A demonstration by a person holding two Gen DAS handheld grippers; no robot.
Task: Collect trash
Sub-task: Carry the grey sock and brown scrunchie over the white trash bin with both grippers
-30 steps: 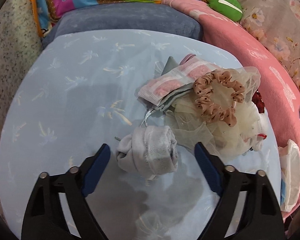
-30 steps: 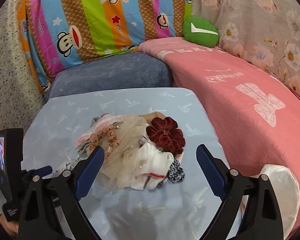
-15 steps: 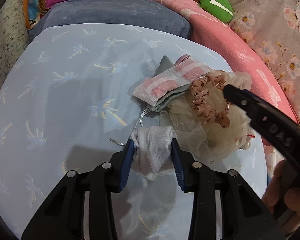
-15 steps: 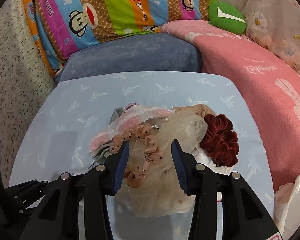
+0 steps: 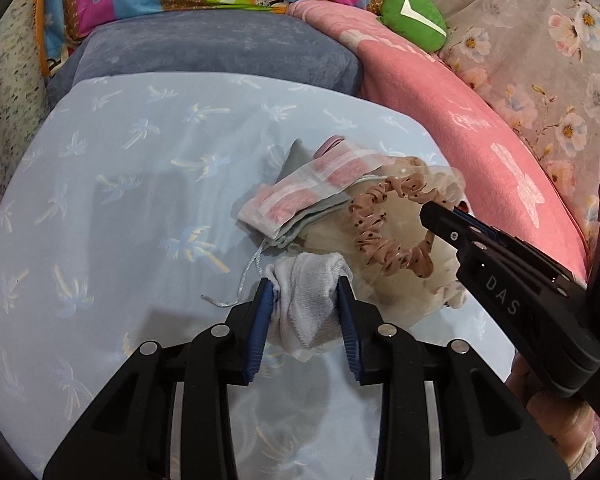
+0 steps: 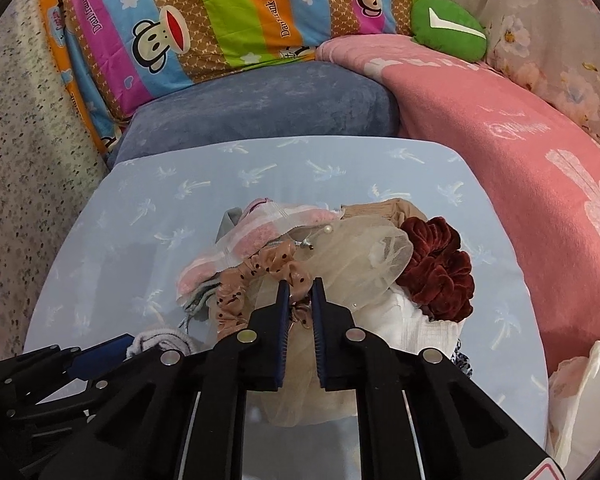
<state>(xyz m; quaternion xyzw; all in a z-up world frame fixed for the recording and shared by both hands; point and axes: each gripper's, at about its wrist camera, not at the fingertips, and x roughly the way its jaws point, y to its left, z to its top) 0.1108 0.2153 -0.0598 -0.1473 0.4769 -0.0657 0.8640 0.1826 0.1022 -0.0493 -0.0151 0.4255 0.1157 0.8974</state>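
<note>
Closing for removal from the surface, the white sock is clamped by the left gripper while the dotted scrunchie is pinched by the right gripper.

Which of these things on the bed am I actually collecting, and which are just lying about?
In the job:
white sock, in left gripper, jaws closing
polka-dot scrunchie, in right gripper, jaws closing
rest of the pile: striped cloth, red scrunchie

Lying about:
green cushion
pink blanket
</note>
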